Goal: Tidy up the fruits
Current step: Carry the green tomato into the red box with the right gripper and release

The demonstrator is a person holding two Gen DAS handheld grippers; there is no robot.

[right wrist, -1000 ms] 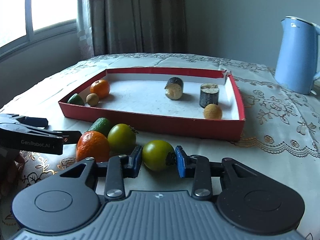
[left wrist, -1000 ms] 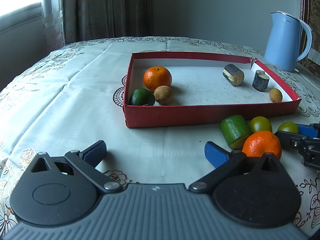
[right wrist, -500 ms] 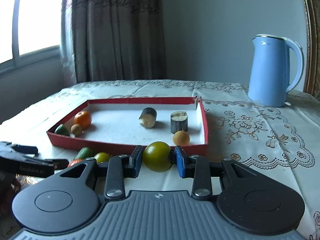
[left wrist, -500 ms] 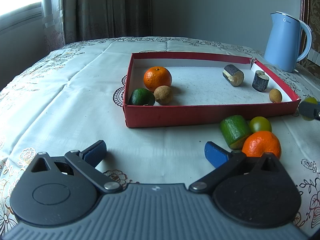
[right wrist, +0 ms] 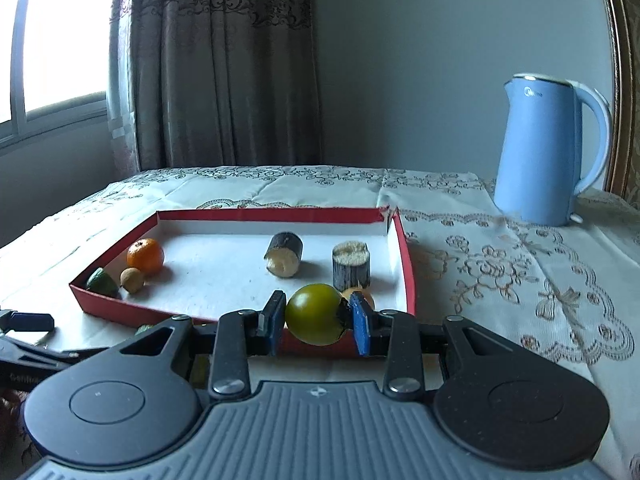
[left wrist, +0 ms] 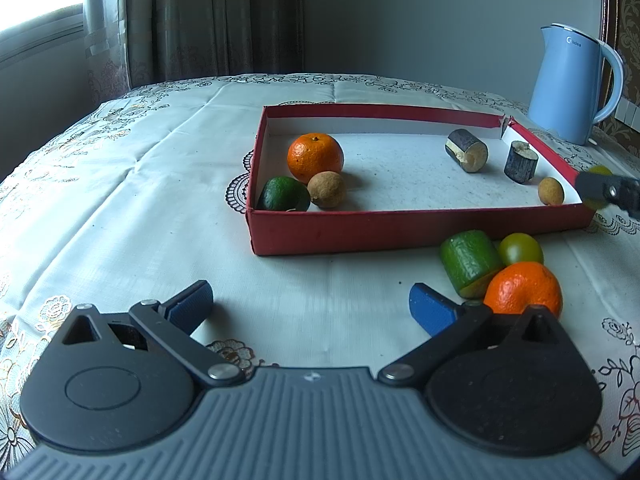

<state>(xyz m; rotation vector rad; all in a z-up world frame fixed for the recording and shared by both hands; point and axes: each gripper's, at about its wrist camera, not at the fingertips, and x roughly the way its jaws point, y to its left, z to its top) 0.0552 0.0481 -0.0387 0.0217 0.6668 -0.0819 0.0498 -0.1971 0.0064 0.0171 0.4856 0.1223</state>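
Lifted off the worktop since a second earlier, your green tomato hung over the red tray near its front right corner.

Right tongs clamped it by both sides for the carry; left tongs waited open and empty beside the orange, presumably next.

held fruit: green tomato, lifted, pinched between blue pads
box: red, holds orange, two brownish fruits, possibly longans
outside: orange, green tomato
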